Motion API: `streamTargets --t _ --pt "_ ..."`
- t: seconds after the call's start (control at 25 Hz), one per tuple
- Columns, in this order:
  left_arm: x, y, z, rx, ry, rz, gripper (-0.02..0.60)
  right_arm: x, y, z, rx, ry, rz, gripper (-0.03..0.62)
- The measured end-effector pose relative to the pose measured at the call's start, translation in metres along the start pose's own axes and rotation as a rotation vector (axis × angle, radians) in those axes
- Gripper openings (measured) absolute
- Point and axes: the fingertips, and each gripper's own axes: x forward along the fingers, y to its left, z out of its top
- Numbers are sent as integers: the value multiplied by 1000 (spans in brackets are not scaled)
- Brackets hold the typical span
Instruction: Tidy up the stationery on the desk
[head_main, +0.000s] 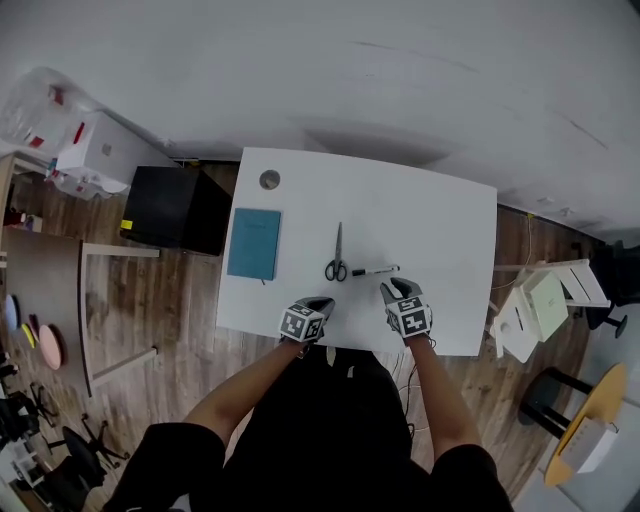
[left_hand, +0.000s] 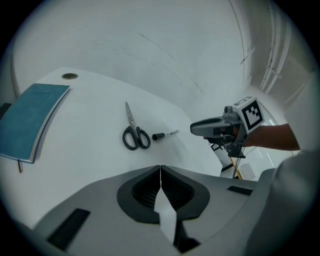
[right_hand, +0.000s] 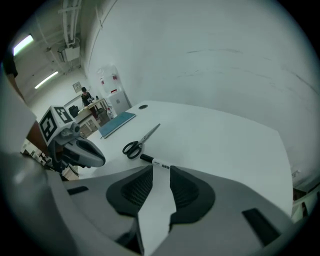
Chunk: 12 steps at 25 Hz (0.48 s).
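Observation:
On the white desk lie a teal notebook at the left, black-handled scissors in the middle, and a black-capped white marker just right of the scissors' handles. My left gripper hovers over the near edge, shut, with nothing between its jaws; the scissors and the marker lie well ahead of it. My right gripper is open and empty. In the right gripper view the marker lies just beyond the tips of my right gripper.
A round grommet sits at the desk's far left corner. A black cabinet stands left of the desk, with a wooden table beyond it. At the right are white shelving and a yellow round stool.

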Motion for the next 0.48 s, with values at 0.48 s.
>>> streamTargets --t 0.48 --pt "26 -28 23 -194 -142 132 14 26 3 1 -515 135 227 120"
